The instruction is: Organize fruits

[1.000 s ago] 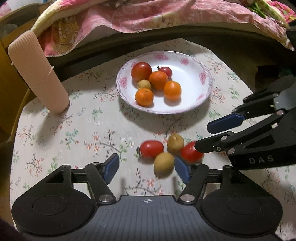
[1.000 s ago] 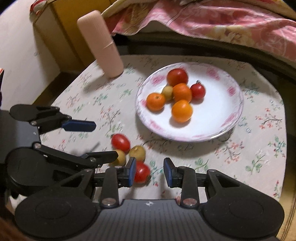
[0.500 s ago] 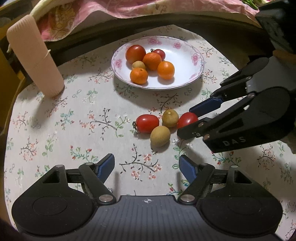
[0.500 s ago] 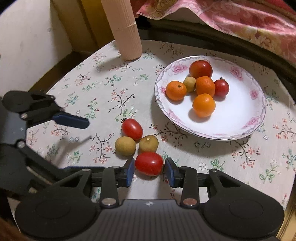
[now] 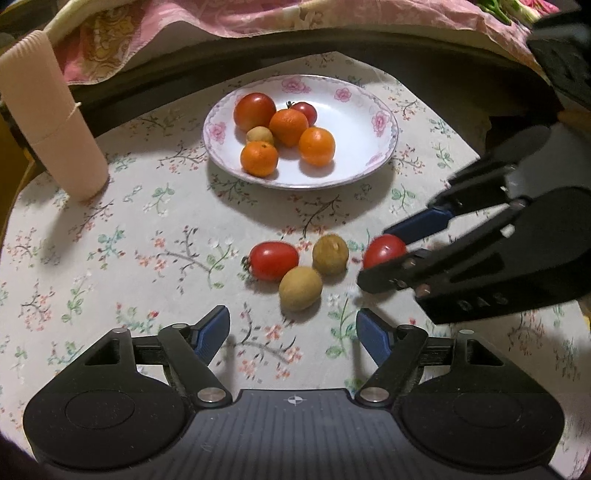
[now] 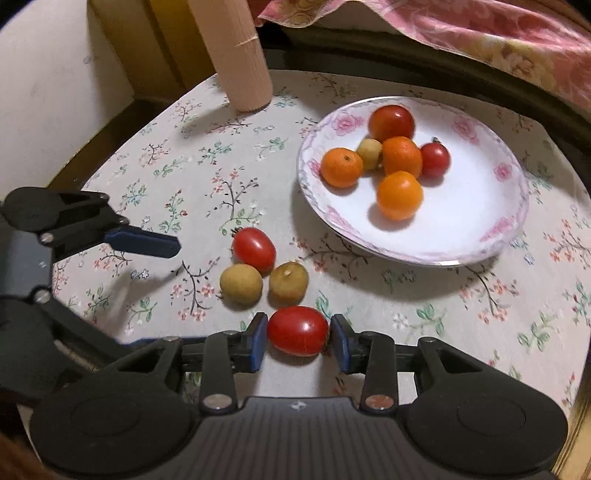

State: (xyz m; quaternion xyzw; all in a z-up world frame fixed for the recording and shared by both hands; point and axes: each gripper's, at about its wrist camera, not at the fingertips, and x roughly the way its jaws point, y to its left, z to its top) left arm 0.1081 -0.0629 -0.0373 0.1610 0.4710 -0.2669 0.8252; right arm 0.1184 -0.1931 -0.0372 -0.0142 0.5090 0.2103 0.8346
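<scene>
A white floral plate (image 5: pixel 380 147) (image 6: pixel 491 221) holds several oranges, tomatoes and a small tan fruit. On the flowered tablecloth lie a red tomato (image 5: pixel 274 260) (image 6: pixel 254 249) and two tan fruits (image 5: pixel 300 288) (image 5: pixel 330 254). My right gripper (image 6: pixel 298 338) has its blue pads on either side of another red tomato (image 6: pixel 297 330) (image 5: pixel 384 250), close to or touching it, low at the cloth. My left gripper (image 5: pixel 293 328) is open and empty, just short of the nearest tan fruit.
A tall ribbed pink cylinder (image 5: pixel 48 122) (image 6: pixel 236 55) stands at the table's back left. A pink patterned blanket (image 5: pixel 229 18) lies beyond the table's far edge. The table edge drops off at the left in the right wrist view.
My right gripper's jaws have narrowed around the red tomato. My left gripper has moved back a little, then forward toward the loose fruits, staying open.
</scene>
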